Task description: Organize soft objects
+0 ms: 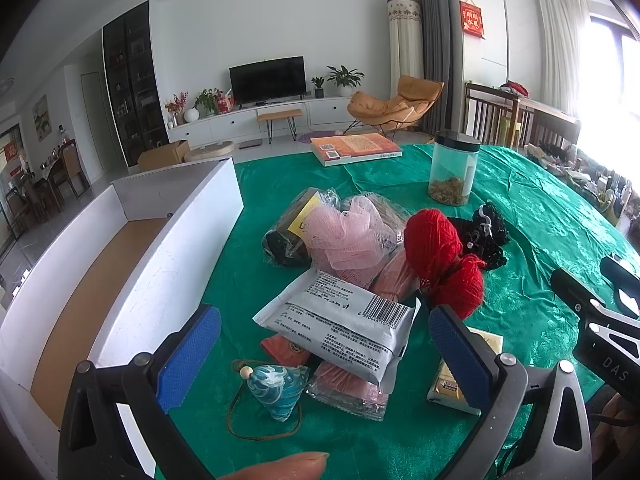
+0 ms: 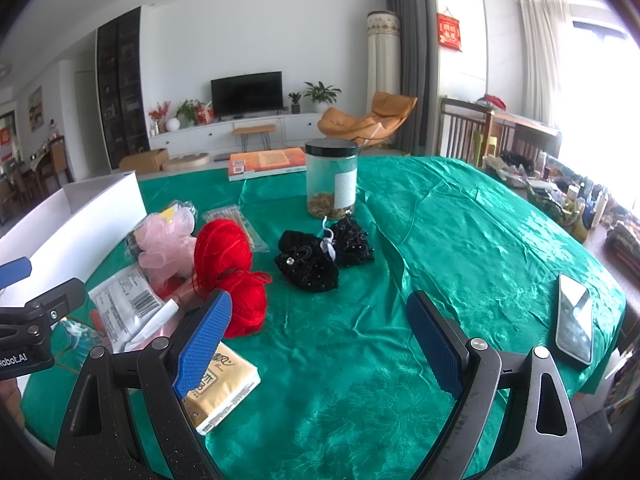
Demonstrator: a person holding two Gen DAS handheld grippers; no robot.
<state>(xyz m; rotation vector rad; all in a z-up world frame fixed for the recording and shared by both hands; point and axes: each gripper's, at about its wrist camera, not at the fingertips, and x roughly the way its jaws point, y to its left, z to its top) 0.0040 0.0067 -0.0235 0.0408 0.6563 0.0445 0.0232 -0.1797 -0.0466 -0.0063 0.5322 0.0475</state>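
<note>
White cardboard forms the long open box at the left of the green-clothed bench; only its brown floor shows. A clear jar with a black lid stands farther back, a low layer of brownish bits at its bottom. Just beside the box lies the heap of soft things: pink mesh puff, red yarn, grey packet. Left tool and right tool are both spread, pinching nothing.

"DAS" on right tongs | "dbot.AI" on left tongs
</note>
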